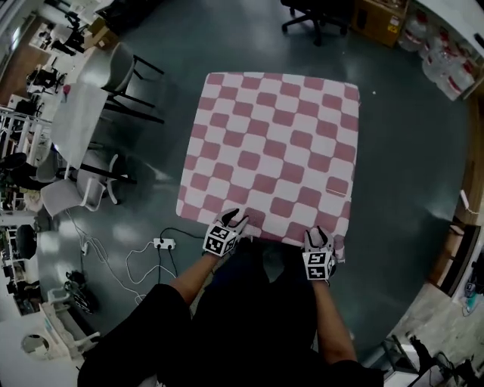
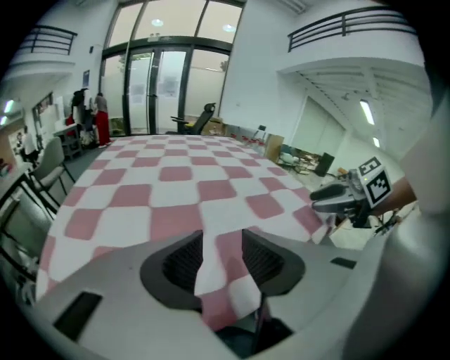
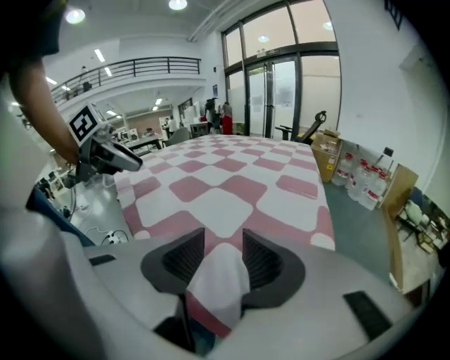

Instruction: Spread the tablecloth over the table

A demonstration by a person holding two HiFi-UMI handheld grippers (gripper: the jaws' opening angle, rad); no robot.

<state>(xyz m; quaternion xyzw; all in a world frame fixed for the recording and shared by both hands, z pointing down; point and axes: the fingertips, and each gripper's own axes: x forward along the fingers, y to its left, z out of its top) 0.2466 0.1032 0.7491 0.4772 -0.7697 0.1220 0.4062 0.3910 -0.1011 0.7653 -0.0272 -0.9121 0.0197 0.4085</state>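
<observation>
A pink-and-white checked tablecloth (image 1: 276,151) lies flat over the square table, and its near edge hangs toward me. My left gripper (image 1: 236,219) is at the near edge, left of middle. In its own view (image 2: 223,253) a fold of the cloth (image 2: 218,281) lies between jaws that stand apart. At the near right corner is my right gripper (image 1: 319,234). Its jaws (image 3: 223,256) are also wide, with a loose white and pink fold (image 3: 214,288) resting between them. Each gripper shows in the other's view: the right gripper (image 2: 348,197) and the left gripper (image 3: 105,155).
A white table (image 1: 76,113) with grey chairs (image 1: 113,68) stands to the left. A power strip (image 1: 164,243) and cables lie on the floor near my left side. An office chair (image 1: 318,19), a cardboard box (image 1: 378,19) and water bottles (image 1: 446,60) are beyond the table.
</observation>
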